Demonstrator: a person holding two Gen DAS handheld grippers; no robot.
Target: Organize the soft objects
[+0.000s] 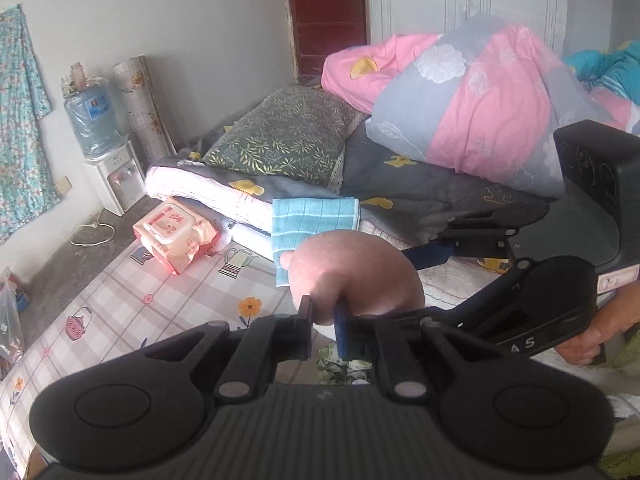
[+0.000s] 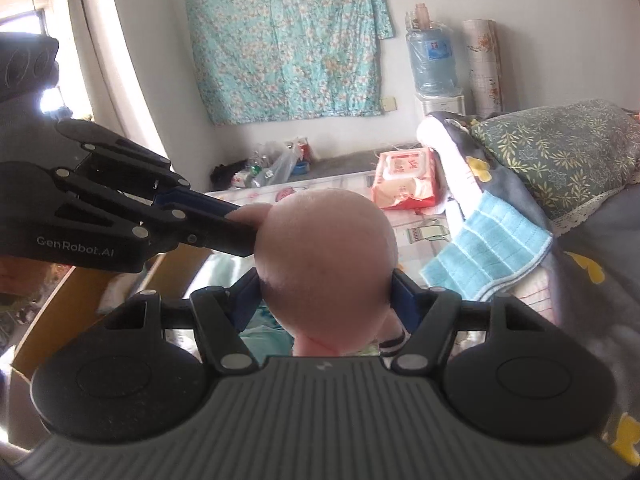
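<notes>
Right wrist view alone shows both grippers (image 2: pixel 324 280) (image 2: pixel 246 226) gripping the pink plush toy (image 2: pixel 324 248).

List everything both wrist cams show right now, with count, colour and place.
Plush toy: one, pink, held between both grippers.
Towel: one, light blue, draped on the folded bedding's edge.
Pillow: one, green leaf print, on the folded bedding.
Quilt: one, pink and grey, heaped on the bed.
Wipes pack: one, pink, on the checked sheet.
Water dispenser: one, white with a blue bottle, by the wall.
Left gripper: shut on the toy.
Right gripper: shut on the toy.
</notes>
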